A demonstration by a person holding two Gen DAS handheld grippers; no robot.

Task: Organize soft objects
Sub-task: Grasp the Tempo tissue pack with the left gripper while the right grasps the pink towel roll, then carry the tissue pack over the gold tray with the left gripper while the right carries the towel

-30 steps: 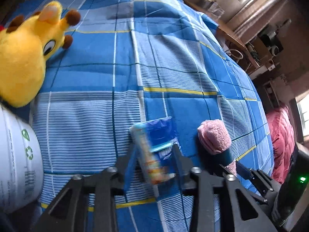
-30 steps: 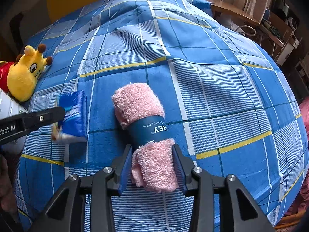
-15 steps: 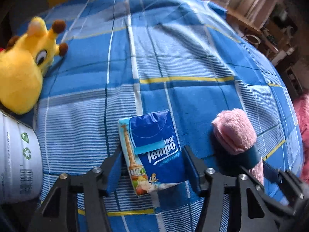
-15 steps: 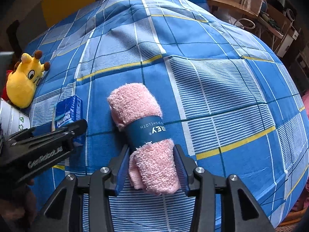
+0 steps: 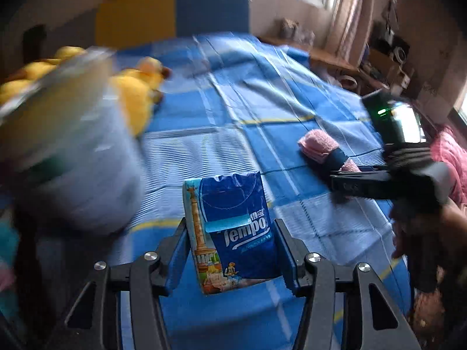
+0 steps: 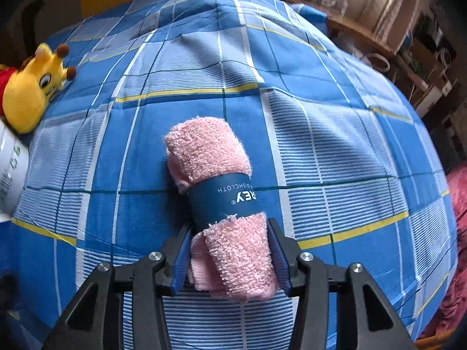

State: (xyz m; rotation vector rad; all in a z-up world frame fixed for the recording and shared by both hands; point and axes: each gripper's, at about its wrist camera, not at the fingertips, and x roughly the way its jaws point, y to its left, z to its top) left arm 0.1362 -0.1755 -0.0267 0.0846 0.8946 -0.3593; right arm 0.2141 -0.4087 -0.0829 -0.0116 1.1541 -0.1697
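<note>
Left gripper (image 5: 230, 250) carries a tissue pack (image 5: 230, 230) clear of the bed (image 5: 248, 102); its pads sit against the pack's two long sides at the lower half, jaws about half open on that width. The pack stands upright in the grip, and the surroundings are motion-blurred. Judgement: light, film-wrapped, slippery and compressible, so a hold across the narrow width near mid-body suits it; a hard squeeze would only crumple it. Right gripper (image 6: 230, 258) straddles the near end of a rolled pink dishcloth (image 6: 216, 192) lying on the bed, and its jaws are opening; whether the pads have come off the terry is not clear. Judgement: the cloth is soft, light and non-fragile; the dark paper band (image 6: 224, 201) is the firmest place to take hold, since the loose end may unroll. A yellow plush toy (image 6: 32, 90) and a white cylindrical pack (image 6: 10, 175) lie at the bed's left edge, well apart from the dishcloth.
</note>
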